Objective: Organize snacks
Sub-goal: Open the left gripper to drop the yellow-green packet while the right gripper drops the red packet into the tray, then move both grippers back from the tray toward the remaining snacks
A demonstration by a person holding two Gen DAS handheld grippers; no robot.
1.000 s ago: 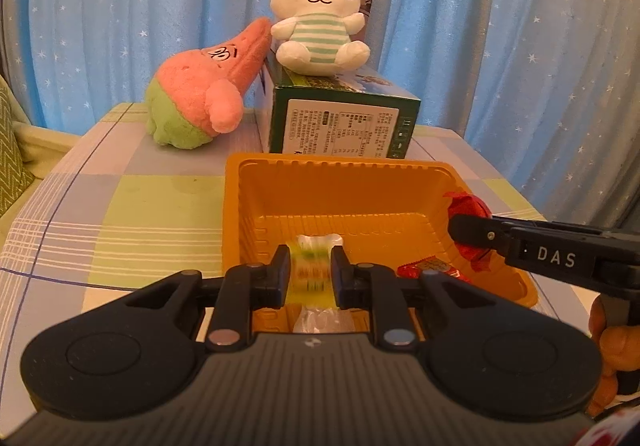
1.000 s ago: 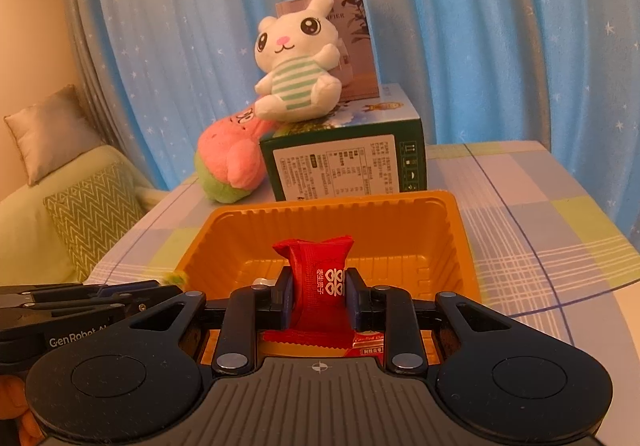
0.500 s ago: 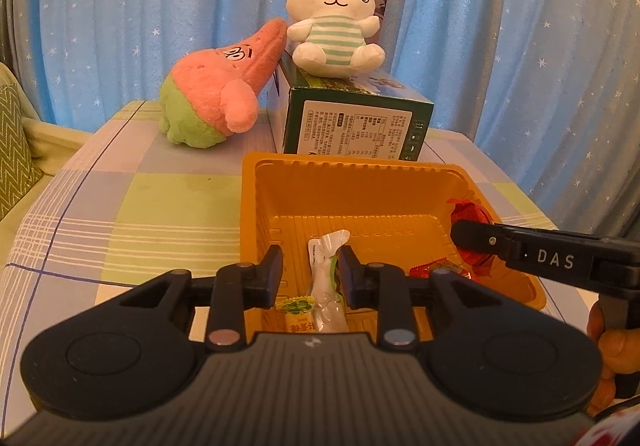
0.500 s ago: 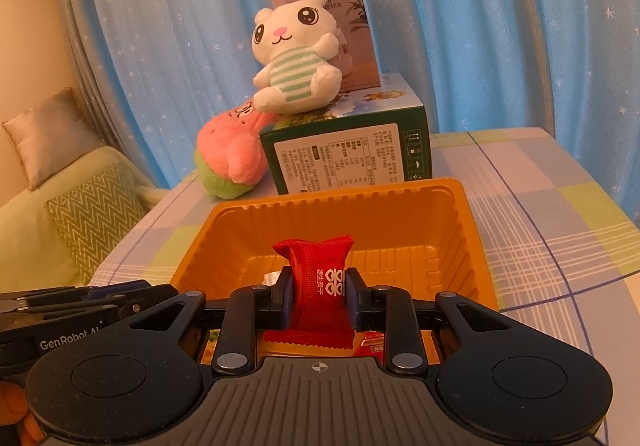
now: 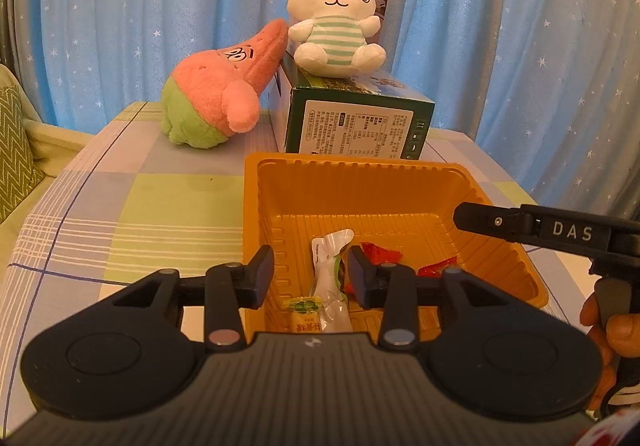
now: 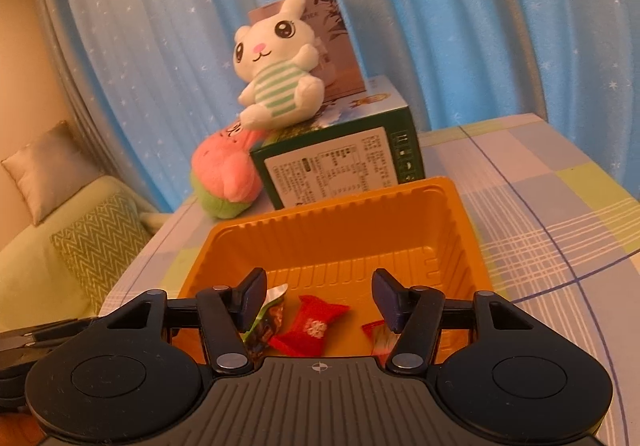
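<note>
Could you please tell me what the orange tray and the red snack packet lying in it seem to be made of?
The orange tray looks like thin moulded plastic with a slight sheen: its walls are ribbed and its rim is rolled. The red snack packet appears to be a printed plastic-film wrapper, fairly matt, with crimped, flared ends; whether the film is foil-lined I cannot tell.

The right hand-held gripper [image 6: 318, 296] had just been opening over the orange tray [image 6: 460, 222]. A red snack packet [image 6: 310, 328] lay loose on the tray floor between its jaws.
</note>
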